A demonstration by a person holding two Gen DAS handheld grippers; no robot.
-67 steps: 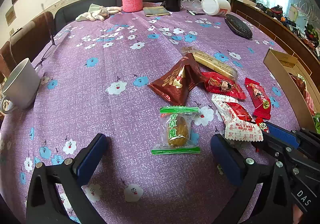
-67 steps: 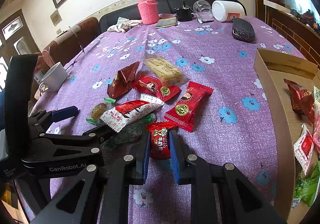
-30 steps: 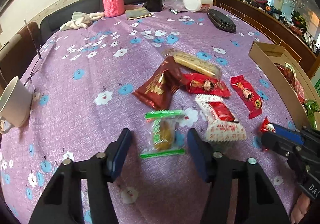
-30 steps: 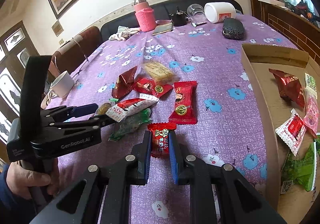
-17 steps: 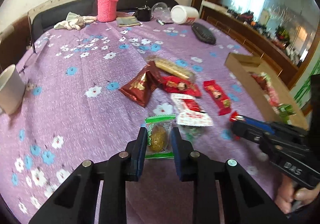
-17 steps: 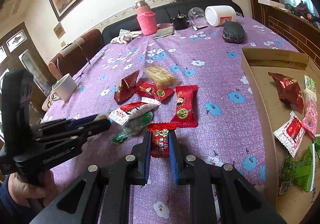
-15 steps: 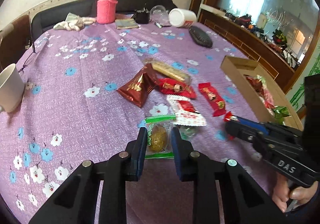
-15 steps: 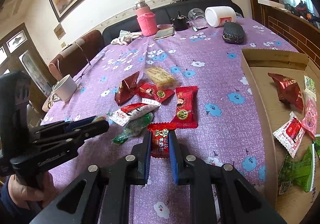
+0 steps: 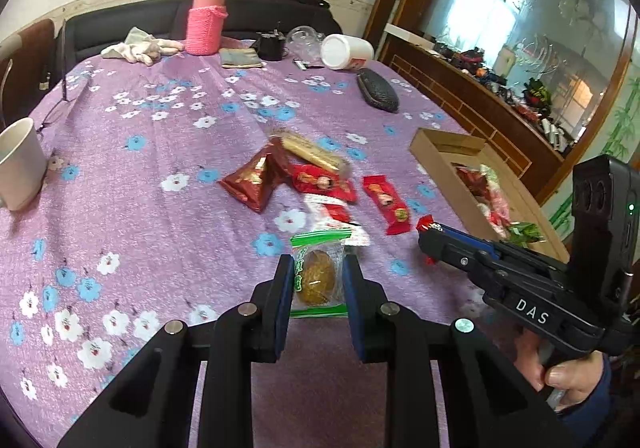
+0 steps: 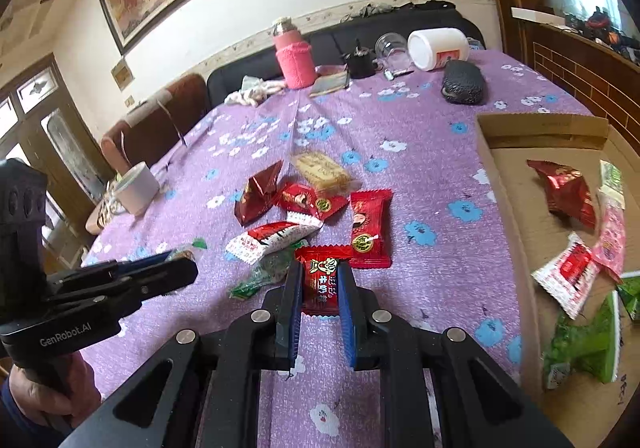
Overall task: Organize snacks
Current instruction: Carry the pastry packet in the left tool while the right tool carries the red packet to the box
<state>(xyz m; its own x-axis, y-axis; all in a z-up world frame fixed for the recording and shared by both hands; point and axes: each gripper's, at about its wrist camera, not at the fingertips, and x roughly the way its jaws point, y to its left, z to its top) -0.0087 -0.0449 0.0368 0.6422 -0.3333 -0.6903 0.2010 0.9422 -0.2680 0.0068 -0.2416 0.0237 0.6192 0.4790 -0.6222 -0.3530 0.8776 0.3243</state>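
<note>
**Desk:** What fills the frame, biggest thing first?

**Photographer:** A table under a purple flowered cloth (image 9: 168, 232). At its right edge sits an open cardboard box (image 10: 516, 184) with several packets already inside. Left of the box, mid-table, a loose cluster of snacks (image 10: 312, 208) lies waiting. Nearest the cameras are the two hand-held tools.

**Desk:** And what are they carrying?

**Photographer:** The left gripper (image 9: 316, 282) has its fingers drawn in tight on a clear, green-edged pastry packet (image 9: 318, 274), which appears lifted clear of the cloth. The right gripper (image 10: 318, 288) is clamped as narrow as it goes on a small red candy packet (image 10: 322, 282), near the cluster and left of the box.

**Desk:** How do the packets lie?

**Photographer:** Each runs lengthwise between the fingers, long axis pointing away from the camera toward the far side of the table. The pastry's green top seal is at the far end, the red packet's crimped edge likewise.

**Desk:** What would a clean finish take?

**Photographer:** By my reading, carry both rightward over the box wall, high enough that the dangling far ends clear the rim. Release over bare cardboard, not onto the packets already there. The grips are on soft wrappers, so steady travel matters more than speed.
</note>
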